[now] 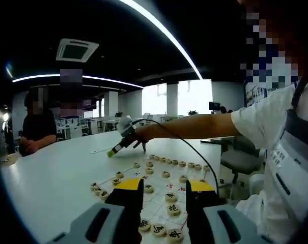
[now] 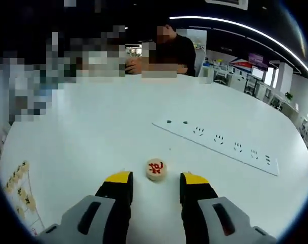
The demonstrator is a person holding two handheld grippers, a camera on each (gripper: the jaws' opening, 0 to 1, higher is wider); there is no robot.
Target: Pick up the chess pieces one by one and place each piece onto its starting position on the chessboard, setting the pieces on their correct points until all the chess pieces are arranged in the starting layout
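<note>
A paper chessboard (image 1: 155, 203) lies on the white table, with round wooden chess pieces (image 1: 165, 174) along its edges and a row of them (image 1: 175, 162) on the far side. My left gripper (image 1: 164, 186) hovers open above the near side of the board, holding nothing. The person's arm reaches out past the board with my right gripper (image 1: 114, 150). In the right gripper view, my right gripper (image 2: 156, 179) is open and low over the table. A single piece with a red character (image 2: 156, 169) lies flat just ahead of its yellow fingertips (image 2: 118, 177), in line with the gap between them.
A long socket strip (image 2: 220, 141) is set into the table (image 2: 92, 122) beyond the lone piece. Several pieces (image 2: 19, 188) sit at the board's edge on the left. A person (image 2: 169, 48) sits at the far side. An office chair (image 1: 240, 160) stands to the right.
</note>
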